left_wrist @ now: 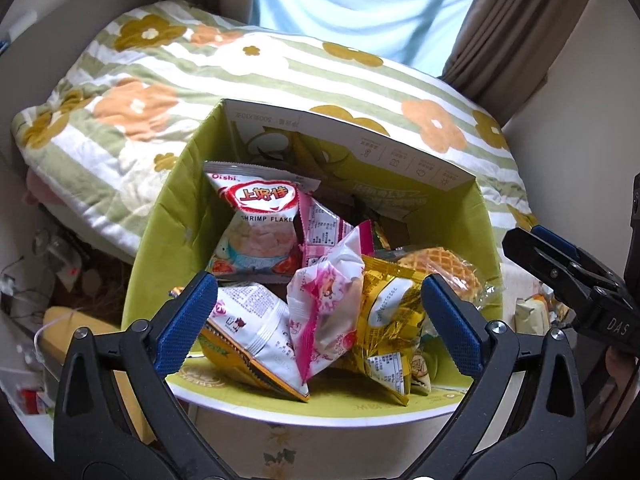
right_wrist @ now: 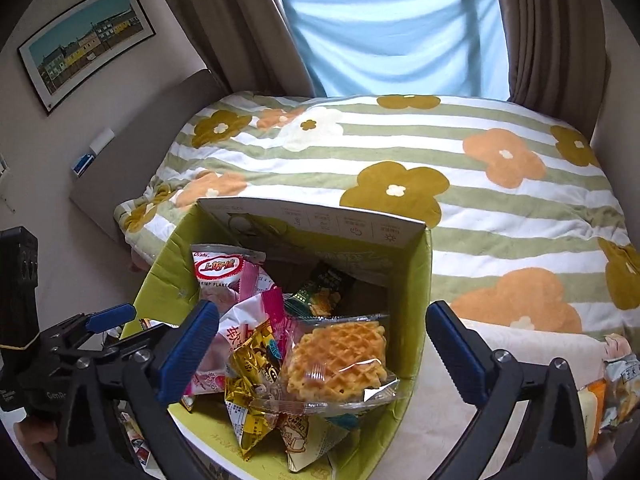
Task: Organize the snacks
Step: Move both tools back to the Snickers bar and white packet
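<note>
Left gripper (left_wrist: pixel 320 320), blue pads wide apart, nothing held, up over green box (left_wrist: pixel 168 216). Below, snacks piled in box: shrimp flakes bag (left_wrist: pixel 256 232), pink packet (left_wrist: pixel 324 312), gold packet (left_wrist: pixel 384 320).

Right gripper (right_wrist: pixel 322 350), pads wide apart too, empty, above same box (right_wrist: pixel 160 276). Waffle pack (right_wrist: pixel 340 356) on top of pile. Flower blanket (right_wrist: pixel 480 208) behind box.

Left gripper (left_wrist: pixel 319 312): black plastic arms, silver screws, blue ribbed pads. Right gripper (right_wrist: pixel 322 344): identical; white "DAS" lettering at 3 o'clock
</note>
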Tool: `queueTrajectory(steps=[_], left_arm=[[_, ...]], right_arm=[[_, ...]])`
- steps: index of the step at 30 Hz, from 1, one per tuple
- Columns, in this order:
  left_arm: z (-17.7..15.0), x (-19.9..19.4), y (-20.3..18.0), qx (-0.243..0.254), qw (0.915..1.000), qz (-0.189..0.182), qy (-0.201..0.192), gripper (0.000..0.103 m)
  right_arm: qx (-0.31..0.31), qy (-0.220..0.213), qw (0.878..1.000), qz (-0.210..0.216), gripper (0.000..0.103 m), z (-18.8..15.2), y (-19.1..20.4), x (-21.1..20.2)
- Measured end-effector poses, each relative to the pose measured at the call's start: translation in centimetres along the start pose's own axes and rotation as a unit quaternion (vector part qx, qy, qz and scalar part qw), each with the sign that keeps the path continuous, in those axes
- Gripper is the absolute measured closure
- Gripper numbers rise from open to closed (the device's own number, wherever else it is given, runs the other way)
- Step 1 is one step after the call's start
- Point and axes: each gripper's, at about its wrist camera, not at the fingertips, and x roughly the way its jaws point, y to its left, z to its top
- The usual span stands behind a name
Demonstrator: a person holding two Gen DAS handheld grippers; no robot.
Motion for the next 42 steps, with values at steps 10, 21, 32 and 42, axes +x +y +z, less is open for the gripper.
queueTrajectory(steps=[10, 21, 32, 42], left_arm=[[-0.7, -2.4, -0.6, 0.012, 0.9996, -0.020, -0.017, 0.002], [-2.7, -5.8, -6.7, 0.073, 0.9938, -0.075, -0.039, 0.002], [-7.4, -7.6, -16.9, 0.102, 0.9896, -0.091, -0.046, 0.002], [-14.4, -7.3, -26.4, 0.098, 0.9899, -0.097, -0.033, 0.002]], right_arm=[[-0.001, -0.017, 1.000, -0.015, 0.000, -0.8, 0.8, -2.9], [0.027, -0.066, 0.995, -0.068, 0.000, -3.9, -1.2, -10.4], [0.034, -0.092, 0.989, -0.107, 0.000, -8.8, -7.8, -18.5], [0.005, -0.066, 0.991, -0.118, 0.000, -14.5, -15.6, -23.5]])
